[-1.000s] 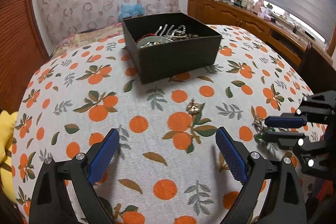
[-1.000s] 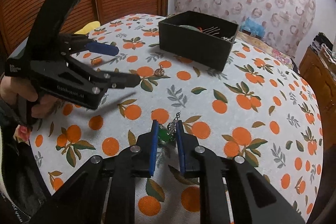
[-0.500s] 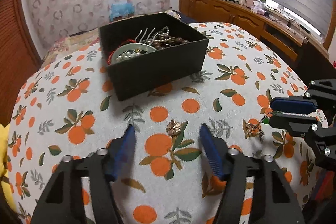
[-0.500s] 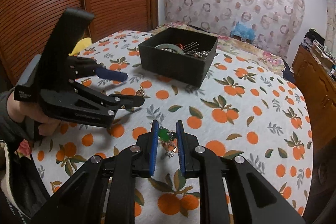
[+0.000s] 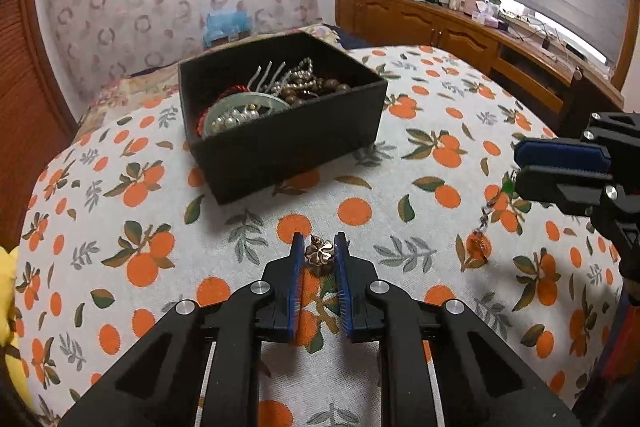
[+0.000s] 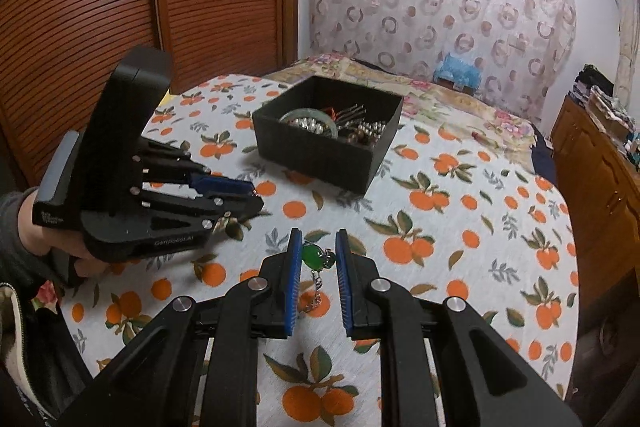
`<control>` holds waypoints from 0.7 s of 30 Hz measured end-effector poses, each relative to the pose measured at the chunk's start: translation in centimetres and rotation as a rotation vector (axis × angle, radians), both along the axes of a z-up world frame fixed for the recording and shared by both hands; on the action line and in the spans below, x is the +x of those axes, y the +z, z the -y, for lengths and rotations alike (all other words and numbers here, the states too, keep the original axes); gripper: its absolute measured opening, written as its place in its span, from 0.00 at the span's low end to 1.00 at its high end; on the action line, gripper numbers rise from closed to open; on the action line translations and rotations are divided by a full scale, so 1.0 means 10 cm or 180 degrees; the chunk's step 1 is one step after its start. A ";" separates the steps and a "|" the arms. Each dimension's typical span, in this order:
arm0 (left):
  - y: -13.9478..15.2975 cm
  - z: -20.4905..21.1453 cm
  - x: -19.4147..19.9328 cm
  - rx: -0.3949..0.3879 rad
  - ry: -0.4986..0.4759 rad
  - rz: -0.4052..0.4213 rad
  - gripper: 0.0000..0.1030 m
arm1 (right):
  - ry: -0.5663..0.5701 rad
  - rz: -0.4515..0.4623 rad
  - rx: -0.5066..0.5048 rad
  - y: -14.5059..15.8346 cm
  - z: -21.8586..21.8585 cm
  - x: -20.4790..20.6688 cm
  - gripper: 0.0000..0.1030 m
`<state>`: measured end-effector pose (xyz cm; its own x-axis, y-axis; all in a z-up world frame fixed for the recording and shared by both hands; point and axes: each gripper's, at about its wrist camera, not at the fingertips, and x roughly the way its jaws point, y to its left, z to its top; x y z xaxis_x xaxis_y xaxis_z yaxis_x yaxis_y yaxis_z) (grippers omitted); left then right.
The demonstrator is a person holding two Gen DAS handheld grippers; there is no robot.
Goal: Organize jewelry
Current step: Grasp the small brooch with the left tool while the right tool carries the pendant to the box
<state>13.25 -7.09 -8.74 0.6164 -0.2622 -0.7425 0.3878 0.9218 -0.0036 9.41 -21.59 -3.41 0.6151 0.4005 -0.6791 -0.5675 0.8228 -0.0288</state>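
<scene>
Left wrist view: the left gripper (image 5: 318, 253), whose fingers have just been closing, is clenched on a small bronze flower-shaped brooch (image 5: 319, 253) at lower centre, on the orange-print cloth (image 5: 140, 227). The right gripper (image 6: 316, 259) is clamped on a green-stone pendant with chain (image 6: 314, 255). Both pieces are judged picked; next, carriage over the black open box (image 5: 288, 143) at upper centre and release are called for.

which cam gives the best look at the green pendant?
Right wrist view. The green pendant sits centred between the right gripper pads, clamped, its chain hanging below. The left wrist view shows only a green sliver beside that gripper at the frame's right edge, plus the dangling chain; shape unreadable there.
</scene>
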 end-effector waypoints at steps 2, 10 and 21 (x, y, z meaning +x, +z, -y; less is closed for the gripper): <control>0.05 -0.03 -0.01 -0.0035 0.0017 0.0031 0.14 | 0.0008 0.0045 -0.0010 0.07 -0.01 0.02 0.18; 0.30 -0.12 0.01 -0.0111 0.0063 0.0194 0.14 | 0.0044 0.0208 -0.0043 0.35 -0.07 0.16 0.18; 0.58 -0.27 0.14 -0.0157 0.0177 0.0369 0.14 | -0.0005 0.0316 -0.0025 0.70 -0.22 0.67 0.18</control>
<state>14.61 -4.40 -2.89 0.7118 -0.2596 -0.6526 0.3365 0.9417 -0.0076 16.15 -19.40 3.57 0.6802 0.3943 -0.6179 -0.5603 0.8233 -0.0913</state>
